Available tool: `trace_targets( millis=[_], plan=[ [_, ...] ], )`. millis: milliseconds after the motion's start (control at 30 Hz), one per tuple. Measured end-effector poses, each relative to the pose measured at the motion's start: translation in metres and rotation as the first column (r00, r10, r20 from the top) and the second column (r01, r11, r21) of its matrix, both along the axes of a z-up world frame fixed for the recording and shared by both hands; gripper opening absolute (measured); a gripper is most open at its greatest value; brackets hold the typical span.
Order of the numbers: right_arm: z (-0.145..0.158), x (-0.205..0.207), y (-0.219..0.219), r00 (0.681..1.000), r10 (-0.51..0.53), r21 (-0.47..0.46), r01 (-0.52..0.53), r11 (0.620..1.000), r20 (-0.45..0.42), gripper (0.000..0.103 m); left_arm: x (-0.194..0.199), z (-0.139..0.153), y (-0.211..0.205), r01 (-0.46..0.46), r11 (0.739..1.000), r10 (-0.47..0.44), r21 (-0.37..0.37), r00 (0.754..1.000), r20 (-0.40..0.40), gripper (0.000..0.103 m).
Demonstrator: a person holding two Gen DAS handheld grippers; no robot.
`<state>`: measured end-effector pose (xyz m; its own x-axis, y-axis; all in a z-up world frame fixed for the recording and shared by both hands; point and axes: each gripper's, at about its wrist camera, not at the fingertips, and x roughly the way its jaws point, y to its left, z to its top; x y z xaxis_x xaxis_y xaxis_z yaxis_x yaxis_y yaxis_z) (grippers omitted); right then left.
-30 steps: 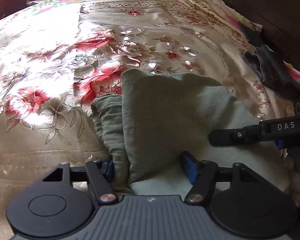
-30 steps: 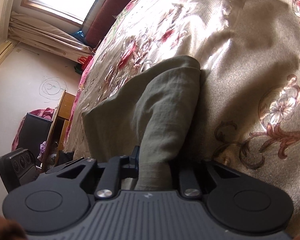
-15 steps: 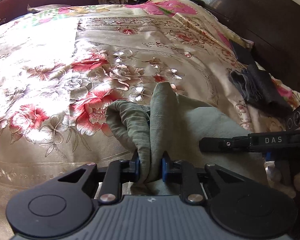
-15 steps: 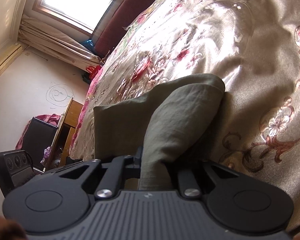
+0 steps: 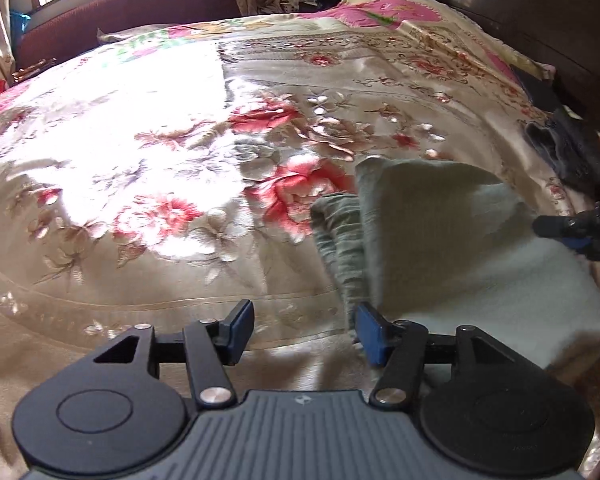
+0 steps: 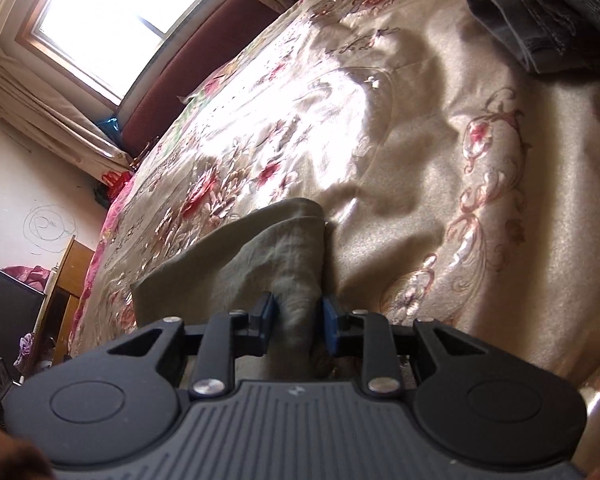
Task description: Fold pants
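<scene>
The olive-green pants (image 5: 440,240) lie folded on the floral bedspread (image 5: 160,184), to the right in the left wrist view. My left gripper (image 5: 305,334) is open, jaws widening, with only bedspread between them; the pants' left edge sits just beyond its right finger (image 5: 370,338). In the right wrist view a raised fold of the pants (image 6: 284,256) runs in between the jaws of my right gripper (image 6: 297,322). Those jaws are opening, and the blue pads (image 6: 329,326) stand just off the cloth. The right gripper's black fingers (image 5: 572,228) also show over the pants' right side.
A stack of dark folded clothes (image 6: 540,20) lies on the bed beyond the pants, also seen as dark clothes (image 5: 572,148) by the dark wooden headboard (image 5: 540,12). A maroon padded bed end (image 5: 120,12) and a bright window (image 6: 112,28) lie far off.
The left gripper closed on the pants' left fold, then let go and shifted left off the cloth. The right gripper's jaws have widened around the fold they pinched, and it has lifted a little.
</scene>
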<state>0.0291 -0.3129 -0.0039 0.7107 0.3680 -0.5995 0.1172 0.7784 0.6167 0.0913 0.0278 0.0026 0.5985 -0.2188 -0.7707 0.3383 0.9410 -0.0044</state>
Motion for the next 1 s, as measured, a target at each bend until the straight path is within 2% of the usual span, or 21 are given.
trace_targets(
  millis=[67, 167, 300, 433, 533, 667, 800, 900, 1000],
  plan=[
    [0.016, 0.0, 0.005, 0.999, -0.019, -0.116, 0.025, 0.993, 0.05, 0.03, -0.003, -0.001, 0.009, -0.032, 0.999, 0.031, 0.04, 0.999, 0.03, 0.07],
    [0.03, 0.015, 0.012, 0.996, -0.009, -0.235, 0.031, 0.971, 0.092, 0.03, -0.005, 0.002, 0.015, -0.044, 0.999, 0.042, 0.025, 0.998, 0.056, 0.07],
    [0.026, 0.043, 0.017, 0.994, -0.044, -0.423, 0.084, 0.902, 0.103, 0.03, -0.003, -0.002, 0.017, -0.103, 0.994, 0.098, 0.037, 0.987, 0.13, 0.07],
    [0.001, 0.061, 0.013, 0.999, -0.042, -0.434, 0.053, 0.899, 0.033, 0.03, 0.015, -0.016, 0.019, -0.129, 0.991, 0.125, 0.03, 0.987, 0.101, 0.07],
    [-0.004, 0.061, 0.022, 0.998, -0.027, -0.479, 0.049, 0.876, 0.052, 0.03, 0.022, -0.019, 0.016, -0.127, 0.991, 0.123, 0.031, 0.986, 0.116, 0.07],
    [-0.002, 0.056, 0.02, 0.997, -0.038, -0.458, 0.065, 0.886, 0.068, 0.03, 0.029, -0.017, 0.013, -0.119, 0.993, 0.115, 0.026, 0.986, 0.122, 0.07],
    [0.02, 0.043, 0.026, 0.996, -0.022, -0.444, 0.061, 0.894, 0.092, 0.03, 0.03, -0.008, 0.011, -0.13, 0.992, 0.129, 0.003, 0.986, 0.102, 0.07],
    [0.05, 0.018, 0.048, 0.99, 0.067, -0.418, -0.01, 0.908, 0.121, 0.03, 0.018, 0.005, 0.007, -0.134, 0.991, 0.135, -0.012, 0.984, 0.115, 0.07],
    [0.07, -0.01, 0.075, 0.977, 0.16, -0.427, -0.087, 0.9, 0.138, 0.029, -0.002, 0.017, 0.003, -0.121, 0.992, 0.123, -0.029, 0.985, 0.118, 0.073]
  ],
)
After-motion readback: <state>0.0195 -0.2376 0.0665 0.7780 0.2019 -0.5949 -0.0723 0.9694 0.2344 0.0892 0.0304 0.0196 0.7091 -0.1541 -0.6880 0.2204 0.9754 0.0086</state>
